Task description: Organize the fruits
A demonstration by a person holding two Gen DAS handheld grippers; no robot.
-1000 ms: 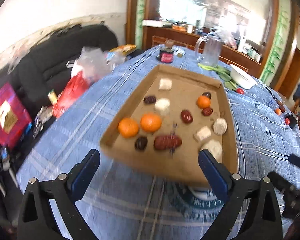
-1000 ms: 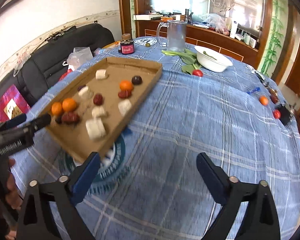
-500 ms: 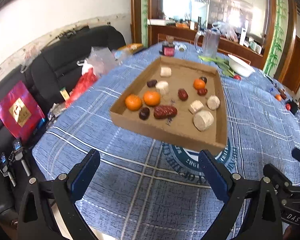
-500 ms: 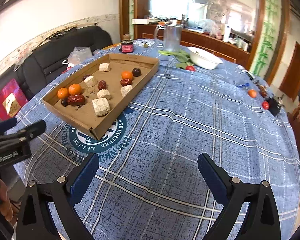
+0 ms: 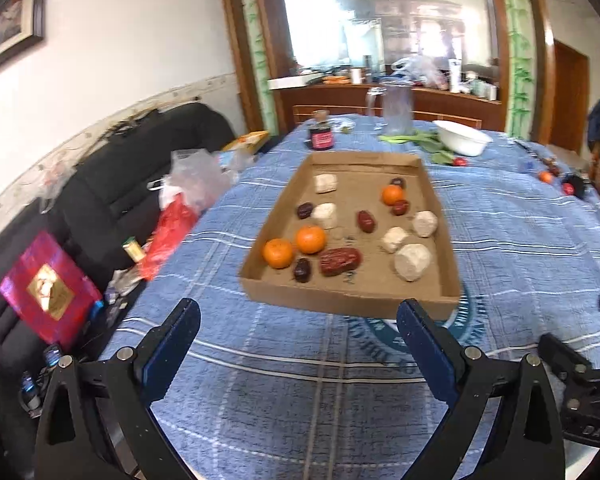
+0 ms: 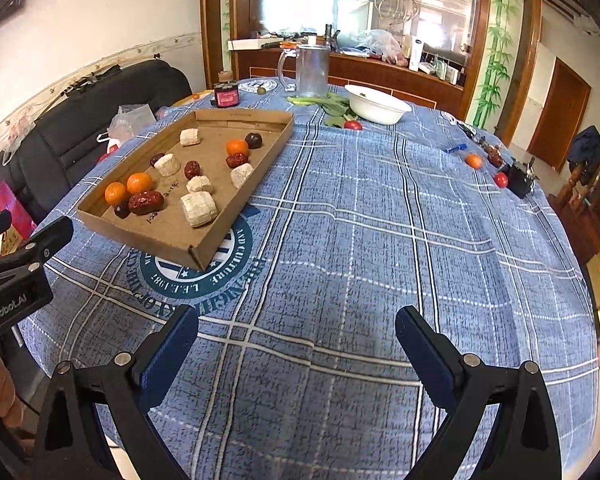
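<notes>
A shallow cardboard tray (image 5: 352, 300) lies on the blue plaid tablecloth and also shows in the right wrist view (image 6: 172, 236). It holds three small oranges, such as one in each view (image 5: 310, 239) (image 6: 139, 182), several dark red dates (image 5: 340, 261) (image 6: 145, 202) and several pale white chunks (image 5: 413, 261) (image 6: 198, 209). My left gripper (image 5: 298, 328) is open and empty, just short of the tray's near edge. My right gripper (image 6: 297, 334) is open and empty over bare cloth, right of the tray.
A white bowl (image 6: 377, 104), a glass pitcher (image 6: 311, 66), greens and a dark jar (image 6: 226, 94) stand at the table's far side. Small loose fruits (image 6: 473, 161) lie near the right edge. A black sofa with bags (image 5: 172, 216) stands to the left.
Both grippers have drawn back and up from the tray, so it looks smaller and farther. The tray now lies flat on the cloth. Both stay open.
</notes>
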